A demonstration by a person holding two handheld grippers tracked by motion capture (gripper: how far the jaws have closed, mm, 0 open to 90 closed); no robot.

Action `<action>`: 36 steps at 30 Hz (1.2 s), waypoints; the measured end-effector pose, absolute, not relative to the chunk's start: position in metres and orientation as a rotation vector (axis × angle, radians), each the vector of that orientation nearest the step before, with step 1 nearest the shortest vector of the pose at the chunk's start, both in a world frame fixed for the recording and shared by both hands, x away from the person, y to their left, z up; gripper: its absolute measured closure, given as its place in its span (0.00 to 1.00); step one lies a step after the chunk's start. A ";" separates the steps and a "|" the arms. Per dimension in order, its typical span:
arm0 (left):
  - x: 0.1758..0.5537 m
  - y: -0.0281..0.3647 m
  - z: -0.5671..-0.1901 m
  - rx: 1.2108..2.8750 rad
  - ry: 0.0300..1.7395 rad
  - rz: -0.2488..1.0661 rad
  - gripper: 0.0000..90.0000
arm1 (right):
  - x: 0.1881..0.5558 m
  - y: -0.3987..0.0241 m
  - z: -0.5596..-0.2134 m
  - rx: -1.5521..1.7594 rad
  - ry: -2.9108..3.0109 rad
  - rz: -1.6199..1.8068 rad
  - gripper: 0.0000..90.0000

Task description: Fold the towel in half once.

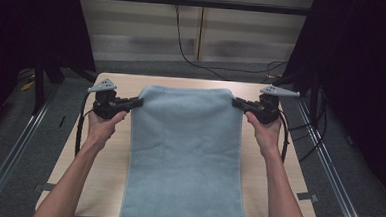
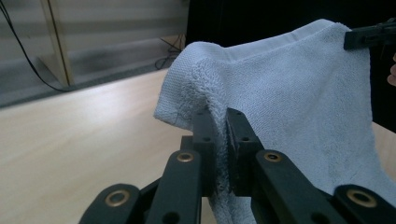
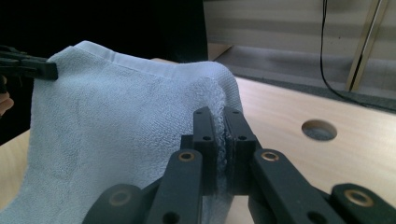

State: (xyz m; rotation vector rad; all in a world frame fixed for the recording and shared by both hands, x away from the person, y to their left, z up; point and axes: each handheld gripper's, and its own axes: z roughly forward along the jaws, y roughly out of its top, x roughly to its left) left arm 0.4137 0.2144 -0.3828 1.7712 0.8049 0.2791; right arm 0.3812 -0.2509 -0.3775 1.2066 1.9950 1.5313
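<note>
A light blue towel [image 1: 186, 153] hangs stretched between both grippers above the wooden table [image 1: 108, 159], its lower end falling over the near table edge. My left gripper [image 1: 140, 102] is shut on the towel's top left corner, and my right gripper [image 1: 235, 102] is shut on its top right corner. In the left gripper view the black jaws pinch a fold of the towel [image 2: 289, 88] at the gripper [image 2: 223, 122], with the other gripper's tip at the far corner. In the right gripper view the gripper [image 3: 222, 122] clamps the towel [image 3: 116, 121] edge the same way.
A round hole [image 3: 319, 129] is cut in the tabletop near the right gripper. Black cables [image 1: 203, 64] run across the grey floor behind the table. Metal rails [image 1: 328, 165] flank the table, with dark curtains on both sides.
</note>
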 end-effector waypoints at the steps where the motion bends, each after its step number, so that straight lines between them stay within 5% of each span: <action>1: 0.417 0.214 -0.375 1.766 0.799 0.291 0.94 | 0.388 -0.249 -0.367 1.197 1.984 1.535 0.95; 14: 0.410 0.215 -0.343 1.717 0.731 0.270 0.94 | 0.393 -0.250 -0.322 1.140 1.921 1.605 0.95; 31: 0.325 0.232 -0.366 1.766 0.635 0.227 0.94 | 0.289 -0.247 -0.352 0.988 2.083 1.589 0.95; 36: 0.293 0.233 -0.393 1.839 0.671 0.171 0.94 | 0.257 -0.241 -0.389 1.016 2.215 1.516 0.95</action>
